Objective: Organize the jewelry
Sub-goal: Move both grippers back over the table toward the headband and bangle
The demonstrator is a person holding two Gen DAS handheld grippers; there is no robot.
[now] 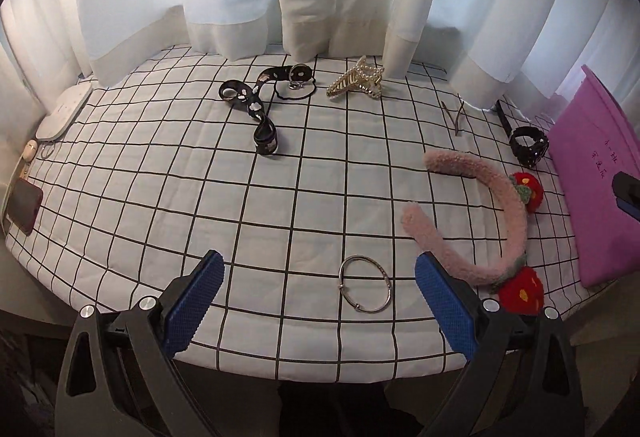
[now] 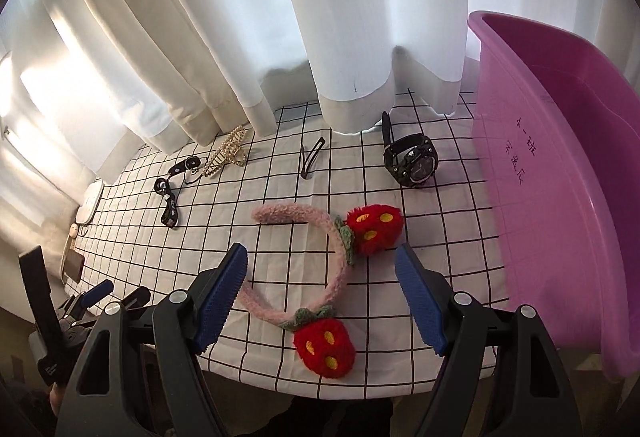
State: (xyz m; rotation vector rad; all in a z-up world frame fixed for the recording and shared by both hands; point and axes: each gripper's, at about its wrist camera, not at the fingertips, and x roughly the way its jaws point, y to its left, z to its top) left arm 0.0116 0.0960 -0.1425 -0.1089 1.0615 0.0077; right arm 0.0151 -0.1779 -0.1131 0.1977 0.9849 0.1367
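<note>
1. Left hand-held gripper (image 1: 319, 274) hangs low over the near edge of the surface (image 1: 160, 197), its blue fingers spread wide and gripping nothing.
2. A silver bangle (image 1: 365, 284) lies flat on the grid cloth right between those fingers, closer to the right one and touching neither.
3. Right hand-held gripper (image 2: 322, 269) is spread wide too, nothing pinched. The pink fuzzy headband (image 2: 320, 261) curves through the gap between its fingers.
4. That headband has two red strawberry pom-poms: one (image 2: 374, 229) sits farther back, the other (image 2: 325, 347) sits at the near edge of the surface. In the left view the same headband (image 1: 492, 221) lies just right of the bangle.
5. The black watch (image 2: 412, 159) rests beyond the headband, close to the purple bin (image 2: 560, 177), which stands at the right side and has some handwriting on its wall.
6. A thin dark hair clip (image 2: 311, 157) lies left of the watch, well apart from it.
7. Farther back near the white curtains (image 2: 280, 17): a gold claw clip with pearls (image 1: 357, 79), a black hair tie (image 1: 295, 90) just left of it, and a black patterned band (image 1: 256, 109) twisted next to that.
8. At the far left edge there's a white pad (image 1: 64, 111) and a dark red phone-like thing (image 1: 25, 207).
</note>
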